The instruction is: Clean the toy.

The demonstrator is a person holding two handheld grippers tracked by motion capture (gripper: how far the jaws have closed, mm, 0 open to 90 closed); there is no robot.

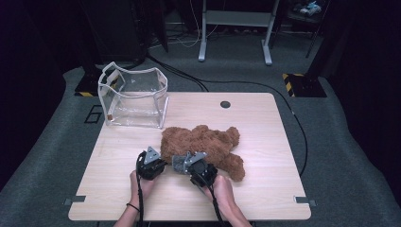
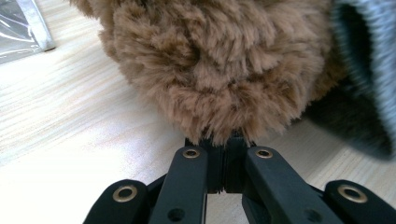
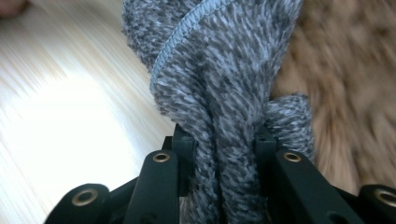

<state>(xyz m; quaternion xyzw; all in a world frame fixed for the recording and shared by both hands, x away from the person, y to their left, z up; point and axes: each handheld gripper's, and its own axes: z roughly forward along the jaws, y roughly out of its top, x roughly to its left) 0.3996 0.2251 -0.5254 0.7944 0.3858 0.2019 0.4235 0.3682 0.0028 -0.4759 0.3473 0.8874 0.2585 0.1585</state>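
Pale wood table [image 1: 265,189], grey carpet [image 1: 345,156], dark rm

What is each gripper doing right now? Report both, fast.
Left gripper: closed, fingers pinching the fur of the brown teddy bear.
Right gripper: closed on a grey knitted cloth.

Brown plush bear [image 1: 203,144] lying mid-table, bunched grey knit cloth [image 3: 224,93] beside it

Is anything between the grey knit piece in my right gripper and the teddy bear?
Nothing visible. The right gripper is shut on the grey knit piece, and the teddy bear lies directly beside it on the table, with no other object between.
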